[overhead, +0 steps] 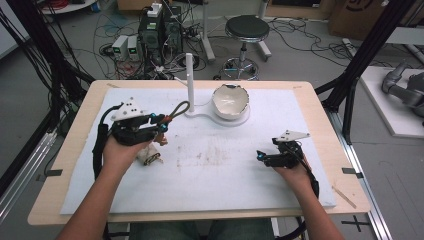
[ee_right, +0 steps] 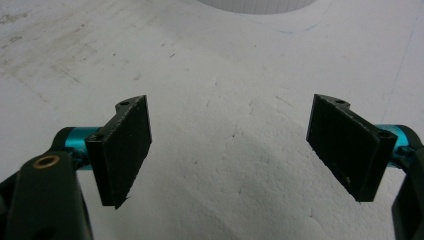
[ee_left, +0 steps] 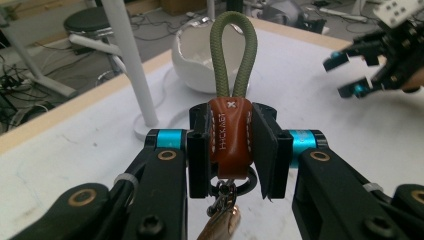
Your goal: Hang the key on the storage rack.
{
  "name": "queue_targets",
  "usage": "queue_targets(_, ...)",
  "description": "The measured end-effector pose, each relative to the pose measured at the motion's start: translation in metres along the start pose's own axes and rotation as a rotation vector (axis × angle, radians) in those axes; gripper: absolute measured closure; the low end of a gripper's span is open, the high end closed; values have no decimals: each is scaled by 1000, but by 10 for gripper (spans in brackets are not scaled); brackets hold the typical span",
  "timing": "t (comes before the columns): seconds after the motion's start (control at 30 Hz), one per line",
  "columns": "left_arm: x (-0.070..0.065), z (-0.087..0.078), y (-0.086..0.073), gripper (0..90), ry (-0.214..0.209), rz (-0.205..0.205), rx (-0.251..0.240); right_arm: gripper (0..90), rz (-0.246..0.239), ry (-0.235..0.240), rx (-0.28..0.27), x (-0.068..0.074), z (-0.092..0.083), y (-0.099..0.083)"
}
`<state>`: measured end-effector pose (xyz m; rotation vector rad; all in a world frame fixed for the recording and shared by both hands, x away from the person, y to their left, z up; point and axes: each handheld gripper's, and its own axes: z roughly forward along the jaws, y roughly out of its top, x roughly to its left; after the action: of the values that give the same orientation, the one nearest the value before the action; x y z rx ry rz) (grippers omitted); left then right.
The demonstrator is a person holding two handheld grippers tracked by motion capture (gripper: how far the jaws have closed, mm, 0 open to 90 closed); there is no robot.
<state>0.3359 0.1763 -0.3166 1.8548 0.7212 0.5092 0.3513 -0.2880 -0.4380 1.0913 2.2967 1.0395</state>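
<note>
Left gripper clamped on keychain's leather tab, cord loop pointing ahead toward white stand post just beyond; right gripper wide open, empty, well apart.

Grey floor strewn with cables, a round black stool, cardboard boxes behind the table.
</note>
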Motion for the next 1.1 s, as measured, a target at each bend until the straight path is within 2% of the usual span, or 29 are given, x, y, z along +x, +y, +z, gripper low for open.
queue_targets(0.3,17,9,32,702,64,-22,-42,183,-2,-1,5,1,1,0)
queue_targets(0.4,22,16,41,702,90,-11,-22,183,-1,-2,7,1,1,0)
queue_targets(0.57,28,29,52,702,107,-8,-7,183,-2,-1,6,0,1,0)
queue_targets(0.77,33,43,56,702,127,0,25,183,6,0,9,-1,1,0)
queue_targets(1.0,39,56,52,701,152,0,64,183,4,1,13,-1,2,0)
queue_targets(1.1,41,61,51,701,183,12,81,183,6,0,13,-1,2,-1)
